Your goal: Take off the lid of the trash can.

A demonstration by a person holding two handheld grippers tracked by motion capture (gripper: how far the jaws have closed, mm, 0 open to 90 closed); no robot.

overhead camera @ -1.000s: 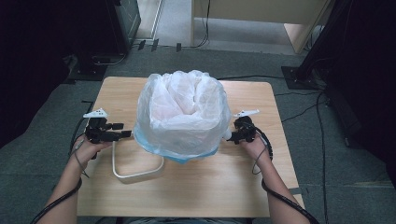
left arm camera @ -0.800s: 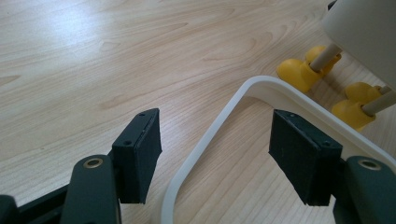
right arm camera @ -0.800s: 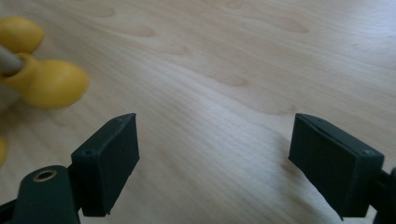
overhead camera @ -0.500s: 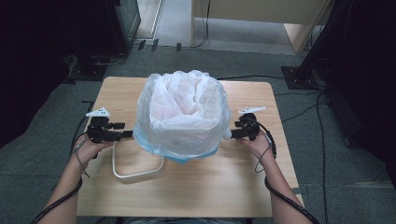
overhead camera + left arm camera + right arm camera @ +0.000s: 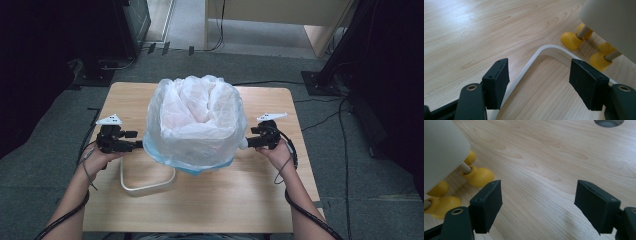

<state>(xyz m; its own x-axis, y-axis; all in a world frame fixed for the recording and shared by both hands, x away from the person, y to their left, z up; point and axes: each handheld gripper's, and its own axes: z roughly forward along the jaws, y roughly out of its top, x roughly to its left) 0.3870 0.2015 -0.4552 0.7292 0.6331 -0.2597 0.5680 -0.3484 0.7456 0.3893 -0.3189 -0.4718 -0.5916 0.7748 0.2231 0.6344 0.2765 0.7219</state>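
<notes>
The bin (image 5: 197, 150), lined with a white bag (image 5: 195, 117) that puffs over its rim, stands in the middle of the table (image 5: 250, 200), just as it stood a second ago, with the white ring (image 5: 145, 182) lying on the wood at its near left. The left gripper (image 5: 137, 145) sits at the bin's left flank, in the same spot as before; its jaws are released, and in the left gripper view the left gripper (image 5: 539, 87) straddles the ring (image 5: 531, 62) without the pads pressing on it, the bin's pale wall (image 5: 614, 22) and yellow feet (image 5: 571, 40) just beyond. The right gripper (image 5: 245, 143) is at the bin's right flank, its tips close to the bag's hanging edge; compared with a second ago it sits a little higher and its grey plate has tilted. Its jaws have just been closing somewhat, yet they remain apart with nothing between them: the right gripper view shows the right gripper (image 5: 537, 205) over bare wood, the bin's wall (image 5: 441, 147) and yellow feet (image 5: 477, 176) off to one side. Whether either gripper touches the bag cannot be told from the high view.
</notes>
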